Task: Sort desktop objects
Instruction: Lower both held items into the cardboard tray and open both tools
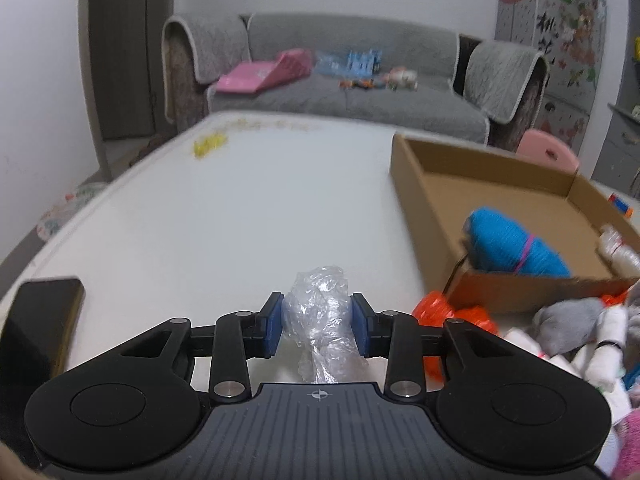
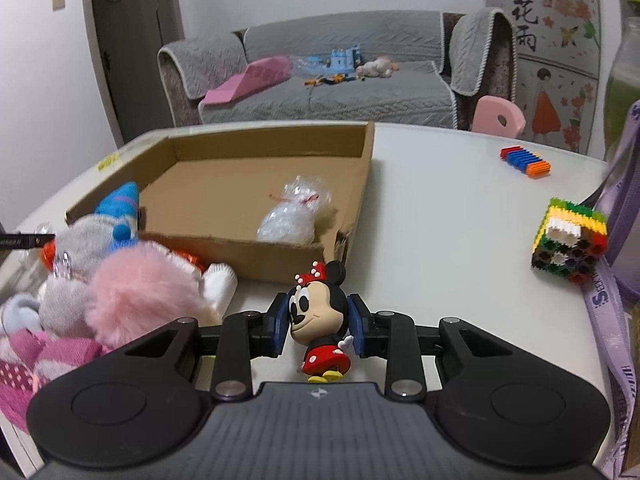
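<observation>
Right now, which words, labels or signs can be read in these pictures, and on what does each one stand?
"桃花雨": black brush characters on the flowered wall poster.
"S...": white print on the purple lanyard; only the first letter is legible.
Black marks on the patterned cabinet: too blurred to read.

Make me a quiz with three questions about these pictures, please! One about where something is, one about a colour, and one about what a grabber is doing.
1. Where is the tied clear plastic bag in the right wrist view?
A. Inside the cardboard box
B. On the sofa
C. Under the table

2. What colour is the dress of the mouse figurine?
A. Green
B. Red
C. Purple

3. What is the left gripper doing?
A. Standing wide open over nothing
B. Squeezing a phone
C. Pressing its blue pads on a crumpled plastic wrap

Answers: 1 A, the bag lies on the box floor. 2 B, the dress shows red between the right gripper pads. 3 C, both pads touch the wrap's sides.
</observation>
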The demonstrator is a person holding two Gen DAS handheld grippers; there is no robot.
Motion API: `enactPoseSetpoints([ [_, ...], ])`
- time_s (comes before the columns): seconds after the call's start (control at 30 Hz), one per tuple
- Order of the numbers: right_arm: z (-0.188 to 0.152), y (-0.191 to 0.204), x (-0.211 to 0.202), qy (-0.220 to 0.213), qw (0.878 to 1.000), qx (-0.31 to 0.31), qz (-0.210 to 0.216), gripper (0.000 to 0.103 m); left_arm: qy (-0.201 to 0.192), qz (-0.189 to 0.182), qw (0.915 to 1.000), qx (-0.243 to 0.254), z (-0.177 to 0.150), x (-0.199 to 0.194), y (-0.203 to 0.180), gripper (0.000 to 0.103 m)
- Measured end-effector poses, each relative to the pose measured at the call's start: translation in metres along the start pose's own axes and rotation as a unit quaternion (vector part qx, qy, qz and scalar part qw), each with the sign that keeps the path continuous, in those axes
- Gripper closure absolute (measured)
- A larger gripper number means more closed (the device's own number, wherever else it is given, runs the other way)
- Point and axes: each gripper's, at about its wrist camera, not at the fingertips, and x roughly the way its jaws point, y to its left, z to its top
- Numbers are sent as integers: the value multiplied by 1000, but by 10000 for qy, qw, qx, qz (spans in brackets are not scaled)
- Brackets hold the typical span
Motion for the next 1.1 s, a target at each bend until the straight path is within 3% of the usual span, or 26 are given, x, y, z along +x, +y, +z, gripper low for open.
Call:
enactPoseSetpoints([
  [0.37, 24, -22, -32, -814, 9937, 770, 20, 75, -852, 37, 9951, -504, 33, -41, 5, 61],
  [0.63, 81, -8, -22, -1250, 9898, 580, 374, 75, -972, -444, 9942, 99, 108, -31, -66, 61],
  [0.87, 113, 4, 41, -891, 9921, 506, 726, 75, -624, -869, 9926, 566, 132, 39, -133, 61],
  [1.1, 114, 11, 74, -475, 9933, 501, 931, 75, -98, -956, 9931, 673, 126, 90, -148, 61],
])
